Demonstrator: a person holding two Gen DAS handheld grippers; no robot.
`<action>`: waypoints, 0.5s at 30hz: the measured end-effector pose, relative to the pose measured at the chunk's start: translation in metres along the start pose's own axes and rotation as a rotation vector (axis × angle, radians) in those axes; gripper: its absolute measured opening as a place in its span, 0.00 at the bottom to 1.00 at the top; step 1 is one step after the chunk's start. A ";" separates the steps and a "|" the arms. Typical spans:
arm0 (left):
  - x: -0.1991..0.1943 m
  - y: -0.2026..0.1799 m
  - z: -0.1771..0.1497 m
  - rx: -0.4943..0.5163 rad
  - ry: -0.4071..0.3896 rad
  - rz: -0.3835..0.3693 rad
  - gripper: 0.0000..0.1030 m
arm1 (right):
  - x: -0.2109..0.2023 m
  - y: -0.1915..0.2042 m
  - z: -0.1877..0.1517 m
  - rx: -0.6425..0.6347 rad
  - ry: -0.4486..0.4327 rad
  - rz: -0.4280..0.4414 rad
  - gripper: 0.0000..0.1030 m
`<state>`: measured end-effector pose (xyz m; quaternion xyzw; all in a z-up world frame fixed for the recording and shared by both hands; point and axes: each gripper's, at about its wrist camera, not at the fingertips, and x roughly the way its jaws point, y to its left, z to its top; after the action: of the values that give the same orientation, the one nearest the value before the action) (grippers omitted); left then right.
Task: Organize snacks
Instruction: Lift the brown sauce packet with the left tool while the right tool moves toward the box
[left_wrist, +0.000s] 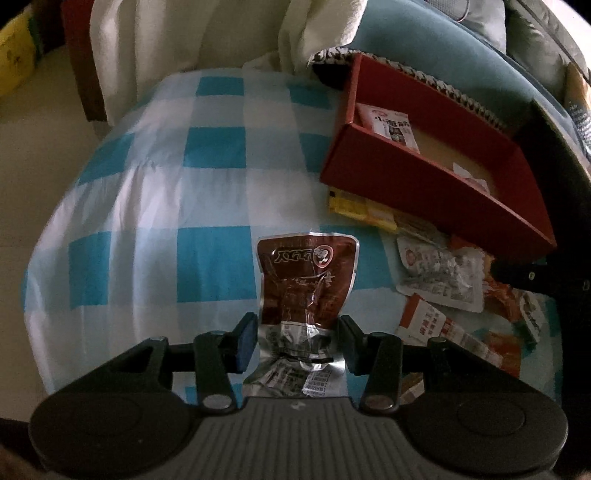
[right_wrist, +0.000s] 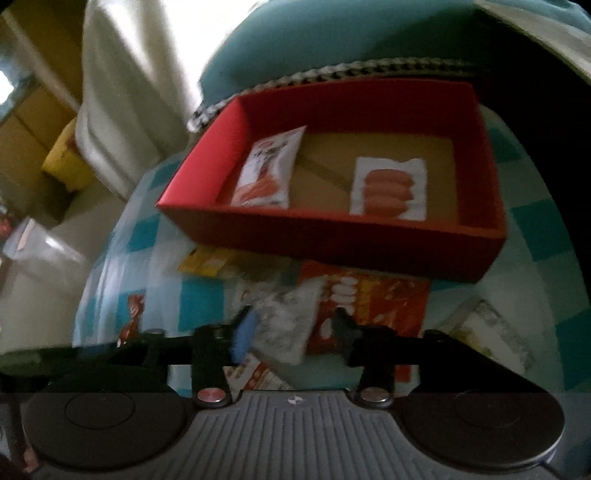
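Beside the shallow red cardboard box (left_wrist: 417, 177), the left tongs (left_wrist: 297, 341) clamp a brown foil snack packet (left_wrist: 306, 280). The right tongs (right_wrist: 291, 334) stand partly parted around a blurred silvery packet (right_wrist: 284, 325); whether they grip it I cannot tell.

Dim room — pale floor (left_wrist: 22, 155), cream curtain (left_wrist: 155, 40), blue-and-white checked cloth (left_wrist: 155, 206).
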<state>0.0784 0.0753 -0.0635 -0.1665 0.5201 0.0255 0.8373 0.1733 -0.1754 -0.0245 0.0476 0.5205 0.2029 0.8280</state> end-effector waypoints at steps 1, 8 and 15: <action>0.000 0.002 0.000 -0.005 -0.001 -0.003 0.40 | 0.000 -0.002 0.002 0.011 -0.004 -0.004 0.62; -0.001 0.002 -0.001 0.006 0.006 -0.009 0.40 | 0.033 0.027 0.008 -0.111 0.021 0.009 0.63; -0.002 0.015 0.004 -0.055 0.021 -0.024 0.40 | 0.052 0.024 0.000 -0.003 0.173 0.135 0.67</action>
<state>0.0781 0.0912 -0.0637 -0.1960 0.5258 0.0278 0.8273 0.1863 -0.1335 -0.0610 0.0637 0.5852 0.2620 0.7647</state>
